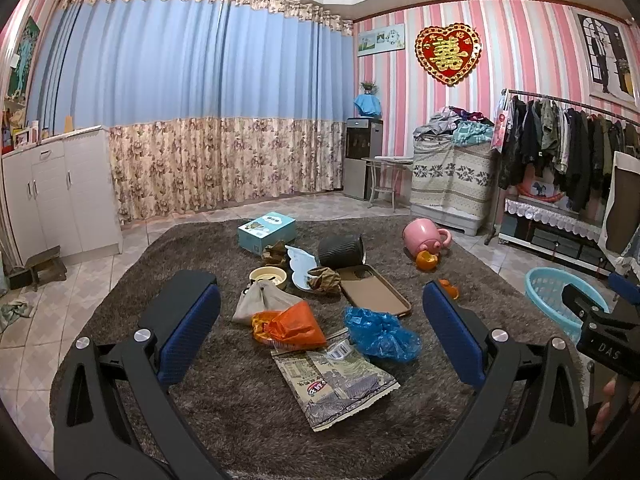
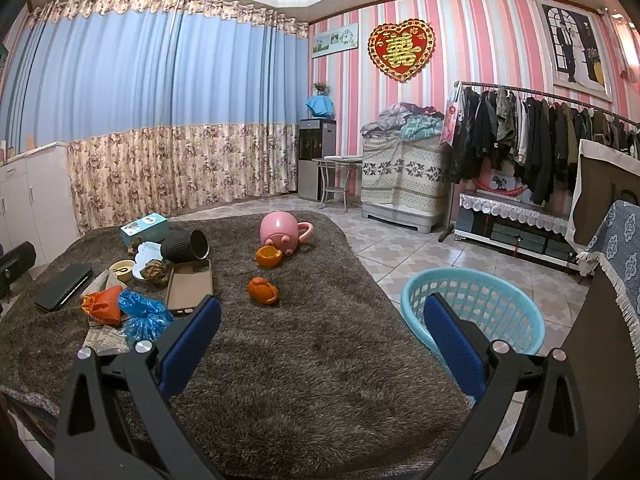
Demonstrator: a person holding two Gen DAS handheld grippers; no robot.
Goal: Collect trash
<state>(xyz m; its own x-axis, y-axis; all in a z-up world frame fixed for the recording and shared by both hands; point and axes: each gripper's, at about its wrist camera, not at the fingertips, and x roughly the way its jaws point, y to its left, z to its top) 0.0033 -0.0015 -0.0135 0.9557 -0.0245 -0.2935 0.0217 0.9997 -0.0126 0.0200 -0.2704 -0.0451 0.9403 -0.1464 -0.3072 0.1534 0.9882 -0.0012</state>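
The brown shag rug (image 1: pixel 240 400) carries the litter — a printed snack wrapper (image 1: pixel 336 388), blue plastic bag (image 1: pixel 380 334) and orange bag (image 1: pixel 292 326) clustered near its left end. The turquoise basket (image 2: pixel 476 312) stands just off the rug's right edge. Left gripper (image 1: pixel 320 328) and right gripper (image 2: pixel 322 344) hover above the rug — both spread wide, holding nothing.

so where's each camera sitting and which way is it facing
Left wrist: on the left gripper, open over the rug, facing the trash pile, orange bag and blue bag; the right gripper and some fingers show at the right edge.
Right wrist: on the right gripper, open, facing the rug's bare right half and the basket.
Shared: both bags, pink mug, curtain wall.
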